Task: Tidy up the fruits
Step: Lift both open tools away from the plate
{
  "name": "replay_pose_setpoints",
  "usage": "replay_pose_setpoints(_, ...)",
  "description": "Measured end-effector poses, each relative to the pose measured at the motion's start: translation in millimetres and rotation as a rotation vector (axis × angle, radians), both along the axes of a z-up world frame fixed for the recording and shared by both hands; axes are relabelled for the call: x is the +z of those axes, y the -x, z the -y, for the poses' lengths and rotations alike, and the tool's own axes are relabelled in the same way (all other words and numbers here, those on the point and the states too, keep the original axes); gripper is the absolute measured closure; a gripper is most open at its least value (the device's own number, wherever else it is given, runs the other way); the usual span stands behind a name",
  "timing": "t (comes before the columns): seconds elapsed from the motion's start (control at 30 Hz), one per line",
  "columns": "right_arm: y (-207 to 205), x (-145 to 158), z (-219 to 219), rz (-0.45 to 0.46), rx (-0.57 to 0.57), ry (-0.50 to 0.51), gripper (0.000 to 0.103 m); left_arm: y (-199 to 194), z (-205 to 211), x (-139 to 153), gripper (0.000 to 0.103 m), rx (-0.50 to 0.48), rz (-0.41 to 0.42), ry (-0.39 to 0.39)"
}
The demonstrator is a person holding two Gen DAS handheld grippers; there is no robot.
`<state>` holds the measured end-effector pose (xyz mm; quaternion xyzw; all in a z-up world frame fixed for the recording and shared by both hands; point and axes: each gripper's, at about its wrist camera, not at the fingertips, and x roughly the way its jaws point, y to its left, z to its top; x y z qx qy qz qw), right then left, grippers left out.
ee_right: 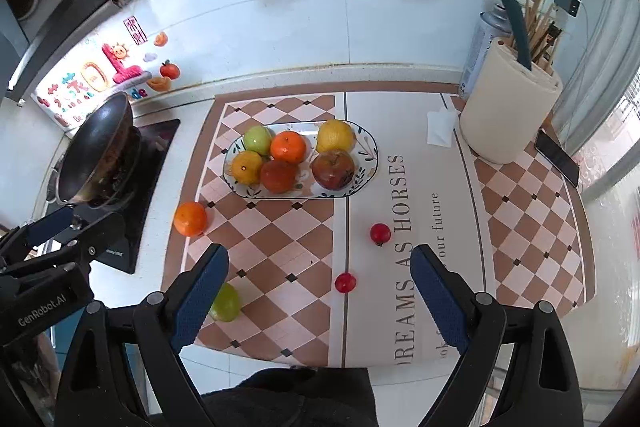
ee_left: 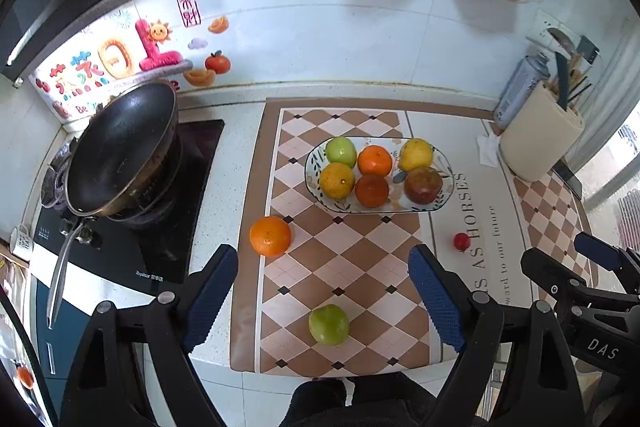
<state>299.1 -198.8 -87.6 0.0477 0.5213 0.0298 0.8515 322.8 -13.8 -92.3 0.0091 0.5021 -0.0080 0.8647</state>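
On a kitchen bench (ee_left: 224, 163), six fruits fill the plate (ee_left: 448, 183) at frame centre; four wait outside.

Loose on the mat: an orange (ee_left: 270, 236) at left, a green fruit (ee_left: 329, 324) low, two small red fruits (ee_right: 380, 233) (ee_right: 345, 282) right. The left gripper (ee_left: 324, 301) and right gripper (ee_right: 318, 297) hover wide apart, empty.
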Motion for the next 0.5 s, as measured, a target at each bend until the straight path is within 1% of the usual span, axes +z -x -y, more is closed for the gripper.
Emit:
replay_pose_setpoints(0.23,17,12,4,0.017,-0.014,-0.009,0.009,13,11,14,0.016,-0.043,0.031,-0.011)
replay_pose_setpoints(0.5,19,13,6,0.02,-0.023,-0.025,0.009,13,14,13,0.016,-0.056,0.029,-0.005)
